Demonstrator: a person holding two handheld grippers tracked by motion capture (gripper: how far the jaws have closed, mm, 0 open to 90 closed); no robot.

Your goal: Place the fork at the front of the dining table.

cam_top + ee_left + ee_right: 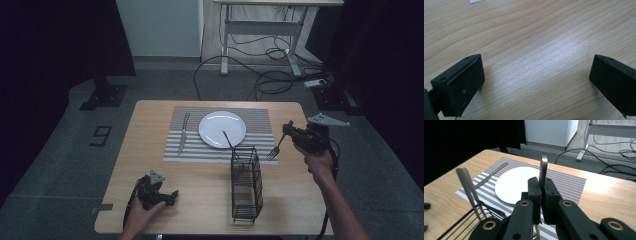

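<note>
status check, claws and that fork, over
Right claw shut on fork, held right of wire caddy. Left claw open, empty, low over table. Nothing blocking.

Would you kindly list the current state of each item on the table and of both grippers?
Fork: clamped by its handle, tines hanging down, off the table.
Right gripper: shut on the fork.
Left gripper: open, nothing between its jaws, low over bare wood.
Wire basket: upright, with cutlery standing in its far end.
Plate: on the striped placemat, unused.
Knife: lying flat on the placemat, left of the plate.
</note>
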